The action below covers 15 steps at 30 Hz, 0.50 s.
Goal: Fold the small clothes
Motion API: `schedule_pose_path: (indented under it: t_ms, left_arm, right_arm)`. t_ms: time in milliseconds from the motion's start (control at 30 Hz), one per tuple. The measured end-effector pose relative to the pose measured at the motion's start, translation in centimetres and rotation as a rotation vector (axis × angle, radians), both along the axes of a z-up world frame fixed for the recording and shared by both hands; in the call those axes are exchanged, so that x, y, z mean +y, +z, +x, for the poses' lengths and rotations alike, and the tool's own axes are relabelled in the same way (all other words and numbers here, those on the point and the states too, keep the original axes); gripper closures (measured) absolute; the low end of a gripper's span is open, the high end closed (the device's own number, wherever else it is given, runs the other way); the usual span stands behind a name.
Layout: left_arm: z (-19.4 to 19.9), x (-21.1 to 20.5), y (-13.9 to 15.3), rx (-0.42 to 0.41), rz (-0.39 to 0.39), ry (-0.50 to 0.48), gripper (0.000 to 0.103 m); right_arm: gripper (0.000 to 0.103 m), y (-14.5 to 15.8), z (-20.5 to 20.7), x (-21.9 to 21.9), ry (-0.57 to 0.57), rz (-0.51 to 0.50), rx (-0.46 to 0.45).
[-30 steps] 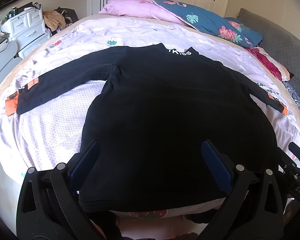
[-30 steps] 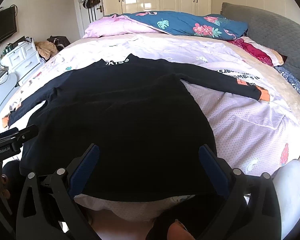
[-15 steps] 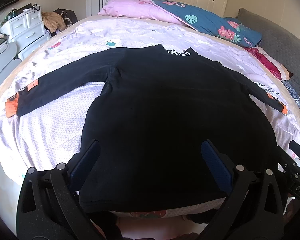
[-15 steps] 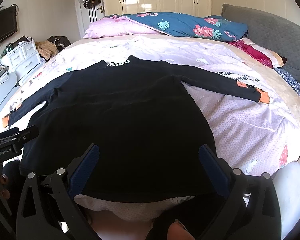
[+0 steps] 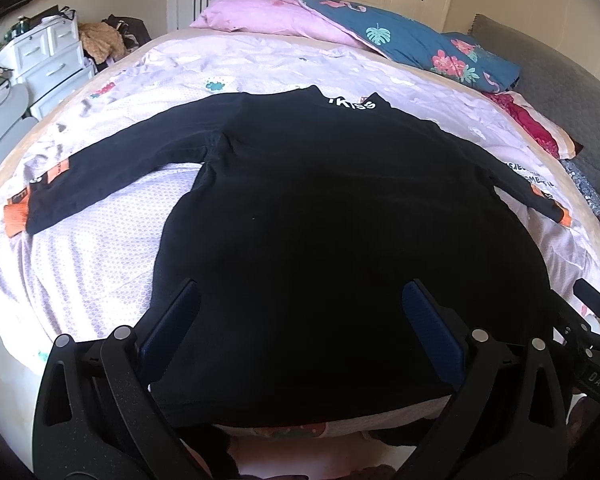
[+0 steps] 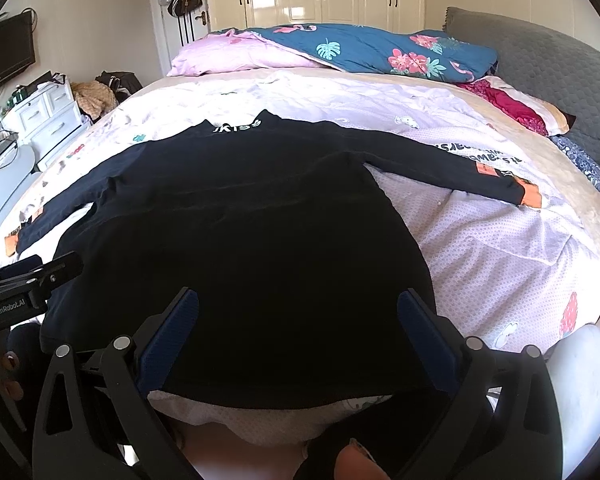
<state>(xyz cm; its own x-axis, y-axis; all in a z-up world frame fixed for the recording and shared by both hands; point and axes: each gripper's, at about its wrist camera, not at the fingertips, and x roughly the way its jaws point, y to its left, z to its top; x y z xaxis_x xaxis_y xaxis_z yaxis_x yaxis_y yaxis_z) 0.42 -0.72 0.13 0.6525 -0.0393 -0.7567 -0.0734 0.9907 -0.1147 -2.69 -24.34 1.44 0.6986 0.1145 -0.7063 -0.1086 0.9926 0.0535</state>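
Observation:
A small black long-sleeved top (image 5: 320, 208) lies flat on the bed, collar with white lettering at the far side, both sleeves spread out, orange cuffs at their ends. It also shows in the right wrist view (image 6: 240, 240). My left gripper (image 5: 300, 320) is open and empty, hovering over the hem near the front bed edge. My right gripper (image 6: 298, 320) is open and empty too, over the hem's right part. The left gripper's body (image 6: 24, 292) shows at the left of the right wrist view.
The bed (image 5: 80, 264) has a pale lilac patterned cover. A pink pillow (image 6: 228, 56) and a blue floral quilt (image 6: 380, 52) lie at the far end. A white drawer unit (image 5: 48, 60) stands left, a grey headboard (image 6: 548, 76) right.
Both grippers have drifted back very slightly, so the view has shifted a little. The top has not moved.

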Motion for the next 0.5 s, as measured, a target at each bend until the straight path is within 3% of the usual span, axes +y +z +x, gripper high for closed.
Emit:
schedule_pose_path:
  t_ms: [500]
  left_arm:
    - [3.5, -0.5, 0.7, 0.015, -0.006, -0.011, 0.008]
  right_arm:
    - [0.004, 0.9, 3.5, -0.1, -0.028, 0.015, -0.001]
